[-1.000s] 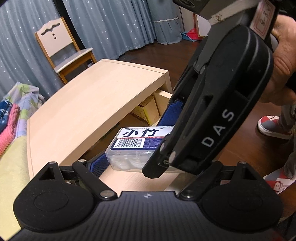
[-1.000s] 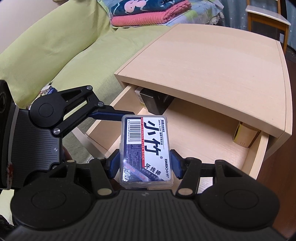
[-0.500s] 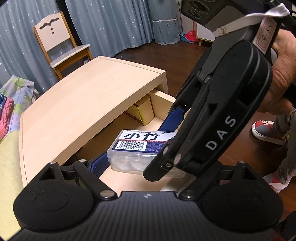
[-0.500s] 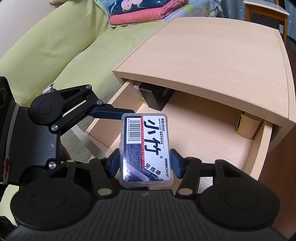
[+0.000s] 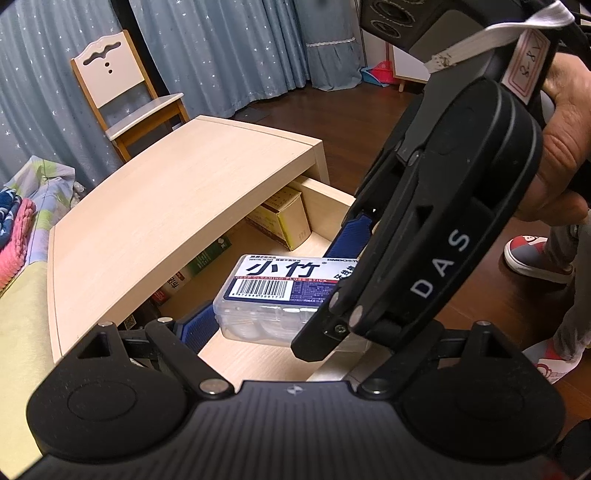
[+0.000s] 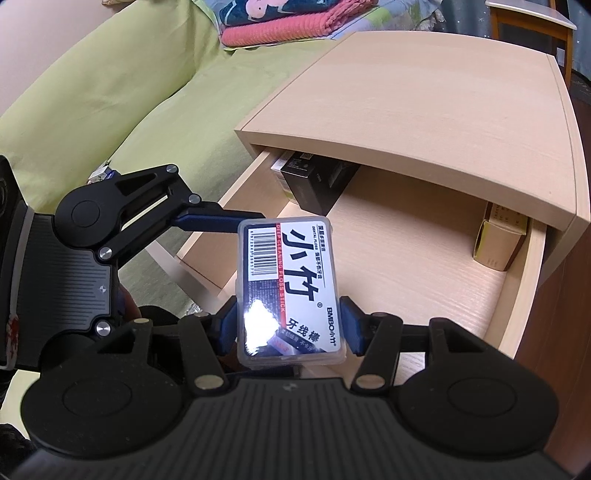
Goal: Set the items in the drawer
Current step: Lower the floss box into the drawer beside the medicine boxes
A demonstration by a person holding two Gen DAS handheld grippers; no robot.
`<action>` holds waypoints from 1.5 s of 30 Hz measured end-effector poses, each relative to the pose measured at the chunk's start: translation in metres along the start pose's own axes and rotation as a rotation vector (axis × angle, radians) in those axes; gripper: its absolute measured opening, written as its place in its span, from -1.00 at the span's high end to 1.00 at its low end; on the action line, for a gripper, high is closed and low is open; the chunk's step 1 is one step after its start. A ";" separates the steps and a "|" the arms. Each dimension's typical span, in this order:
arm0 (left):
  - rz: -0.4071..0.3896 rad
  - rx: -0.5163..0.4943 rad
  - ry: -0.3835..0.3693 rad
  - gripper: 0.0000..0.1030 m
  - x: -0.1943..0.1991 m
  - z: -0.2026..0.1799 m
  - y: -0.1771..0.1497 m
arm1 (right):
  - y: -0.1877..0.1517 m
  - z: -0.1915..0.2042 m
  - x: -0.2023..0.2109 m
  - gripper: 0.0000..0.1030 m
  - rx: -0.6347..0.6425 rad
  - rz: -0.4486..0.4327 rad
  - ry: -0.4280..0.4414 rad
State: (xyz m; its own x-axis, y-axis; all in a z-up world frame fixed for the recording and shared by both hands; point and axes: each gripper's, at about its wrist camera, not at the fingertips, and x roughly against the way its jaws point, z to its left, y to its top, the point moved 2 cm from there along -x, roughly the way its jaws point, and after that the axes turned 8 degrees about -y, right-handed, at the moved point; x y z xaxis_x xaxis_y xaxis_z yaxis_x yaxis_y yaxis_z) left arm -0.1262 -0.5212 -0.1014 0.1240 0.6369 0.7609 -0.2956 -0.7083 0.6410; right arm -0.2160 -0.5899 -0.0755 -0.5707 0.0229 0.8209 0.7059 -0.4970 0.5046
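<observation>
A clear floss-pick box (image 6: 291,280) with a white and blue label hangs over the open drawer (image 6: 524,295) of a pale wood cabinet (image 6: 424,110). My right gripper (image 6: 288,325) is shut on the box's near end, a blue finger on each long side. My left gripper (image 5: 291,325) spans the same box (image 5: 280,280) lengthwise. Its left finger (image 5: 199,325) presses the box's end, and that finger (image 6: 218,221) also shows from the side. The other left finger is hidden behind the right gripper's black body (image 5: 443,240), held by a hand (image 5: 561,147).
In the drawer stand a black box (image 6: 317,184) at the back left, a yellow carton (image 6: 498,240) at the right wall and a green packet (image 5: 210,254). A green sofa (image 6: 110,92) with folded blankets (image 6: 280,22) lies left. A chair (image 5: 122,92) stands behind; a shoe (image 5: 535,254) is on the floor.
Both grippers have drifted together with the box above the drawer, and more of the drawer's inside now shows. Neither grip has changed.
</observation>
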 end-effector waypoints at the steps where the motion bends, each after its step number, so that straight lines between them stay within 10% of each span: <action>1: -0.001 0.000 0.001 -0.71 0.001 -0.001 -0.001 | -0.001 0.001 0.001 -0.02 0.002 0.000 -0.002; 45: 0.027 -0.015 -0.022 -0.72 0.035 -0.047 -0.032 | -0.050 0.027 0.025 -0.02 -0.036 0.010 0.028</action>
State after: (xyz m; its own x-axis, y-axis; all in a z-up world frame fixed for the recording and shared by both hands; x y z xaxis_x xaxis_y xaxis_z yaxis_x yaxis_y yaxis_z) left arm -0.1573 -0.4617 -0.1006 0.1364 0.6103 0.7803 -0.3137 -0.7205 0.6184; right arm -0.2545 -0.5411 -0.0737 -0.5758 -0.0064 0.8176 0.6964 -0.5277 0.4863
